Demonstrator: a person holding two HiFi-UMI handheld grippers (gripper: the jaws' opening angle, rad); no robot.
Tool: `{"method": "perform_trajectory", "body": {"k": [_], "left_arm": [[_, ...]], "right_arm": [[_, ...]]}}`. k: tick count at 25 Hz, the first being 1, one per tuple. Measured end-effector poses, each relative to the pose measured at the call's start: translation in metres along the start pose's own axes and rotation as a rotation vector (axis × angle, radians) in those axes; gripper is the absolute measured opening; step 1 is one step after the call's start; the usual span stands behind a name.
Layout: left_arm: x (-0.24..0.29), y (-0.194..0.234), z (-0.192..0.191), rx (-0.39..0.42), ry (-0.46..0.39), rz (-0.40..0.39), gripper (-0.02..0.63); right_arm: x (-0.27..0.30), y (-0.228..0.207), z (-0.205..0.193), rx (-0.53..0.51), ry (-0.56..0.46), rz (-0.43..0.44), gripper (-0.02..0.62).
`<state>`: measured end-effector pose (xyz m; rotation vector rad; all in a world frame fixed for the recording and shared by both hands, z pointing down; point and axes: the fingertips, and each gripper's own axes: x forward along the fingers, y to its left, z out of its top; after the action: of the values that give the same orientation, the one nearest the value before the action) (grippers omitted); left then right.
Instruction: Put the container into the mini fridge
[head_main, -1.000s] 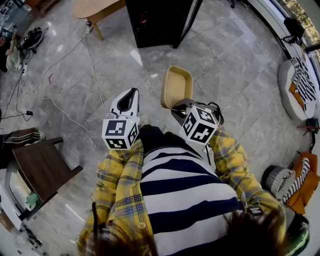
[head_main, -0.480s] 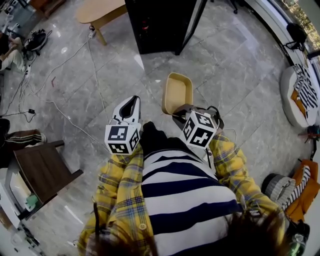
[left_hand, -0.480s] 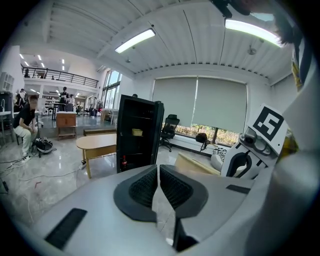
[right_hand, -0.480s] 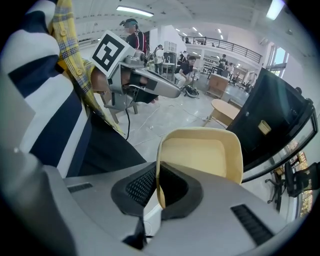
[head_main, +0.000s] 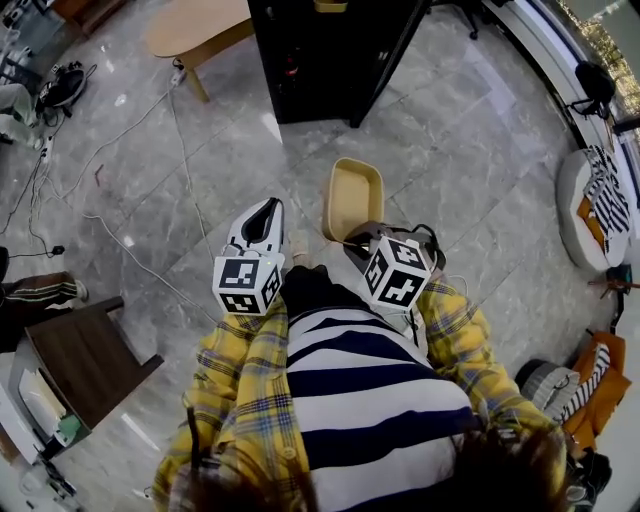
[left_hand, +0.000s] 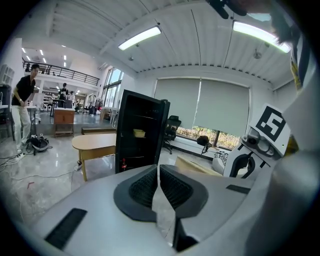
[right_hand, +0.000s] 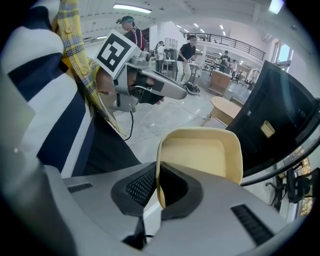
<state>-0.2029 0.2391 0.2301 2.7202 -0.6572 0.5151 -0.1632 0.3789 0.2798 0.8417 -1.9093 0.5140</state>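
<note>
Gripping the near rim of the cream container (right_hand: 200, 157), the right gripper (right_hand: 159, 187) holds it clamped, tilted above the grey floor (head_main: 470, 170). Left gripper (left_hand: 159, 186): jaws together, nothing between them. Mini fridge (head_main: 325, 50) stands ahead, door open, well apart from the container.

The mini fridge (head_main: 330, 50) is cut off by the head view's far edge, and its inside is too dark to read. A small yellow thing (left_hand: 139, 133) inside it is too small to tell. In the head view the container's (head_main: 353, 195) near rim is hidden behind the right hand-held gripper (right_hand: 157, 186).
</note>
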Motion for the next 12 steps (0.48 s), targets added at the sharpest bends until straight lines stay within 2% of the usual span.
{"method": "perform_trajectory", "body": {"k": [12], "left_arm": [[0.061, 0.068, 0.020, -0.036, 0.024, -0.025, 0.028]], "right_arm": [[0.036, -0.076, 0.034, 0.002, 0.059, 0.021, 0.029]]}}
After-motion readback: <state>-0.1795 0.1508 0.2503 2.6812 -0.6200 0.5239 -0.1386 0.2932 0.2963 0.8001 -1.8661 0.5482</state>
